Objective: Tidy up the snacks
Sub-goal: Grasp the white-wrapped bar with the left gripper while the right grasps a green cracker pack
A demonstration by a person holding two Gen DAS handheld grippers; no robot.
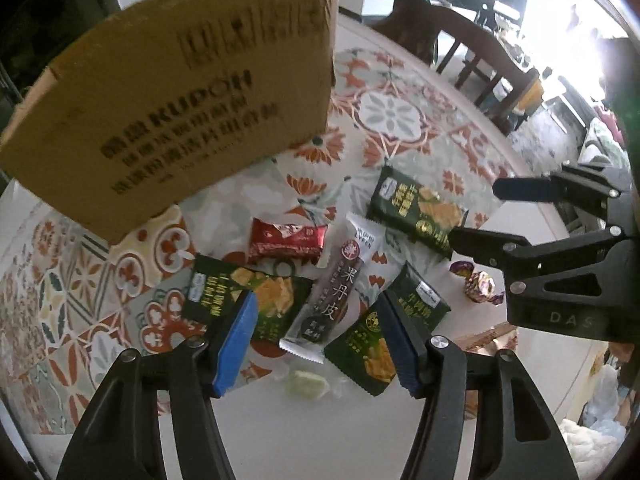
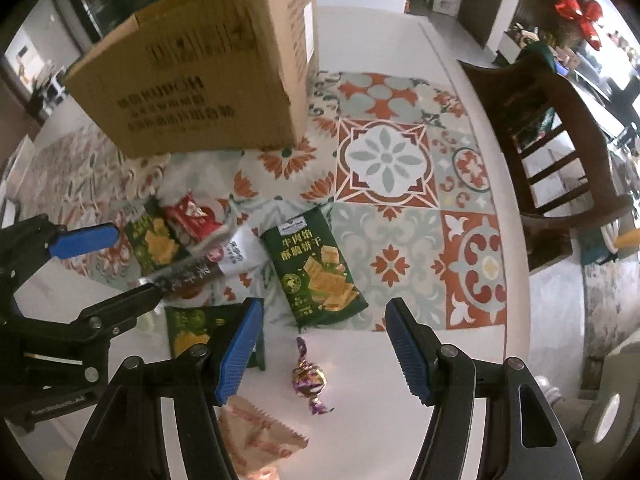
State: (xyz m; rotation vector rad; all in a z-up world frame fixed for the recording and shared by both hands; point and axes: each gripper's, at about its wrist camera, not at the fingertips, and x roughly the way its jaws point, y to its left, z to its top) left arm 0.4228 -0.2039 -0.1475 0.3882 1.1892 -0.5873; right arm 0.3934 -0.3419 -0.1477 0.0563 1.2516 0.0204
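Both hand-held grippers (image 1: pixel 320 344) (image 2: pixel 324 344) hover agape over snack packets (image 2: pixel 312 264).

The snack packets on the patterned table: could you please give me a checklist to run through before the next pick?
1. Left gripper jaws open, empty: ok.
2. Right gripper jaws open, empty: ok.
3. Purple foil-wrapped candy lies free between the right jaws' line: ok.
4. Grey-and-white long fruit-leather packet clear of neighbours: not ok, overlaps a dark green biscuit packet.
5. Brown cardboard box open on top: cannot tell.
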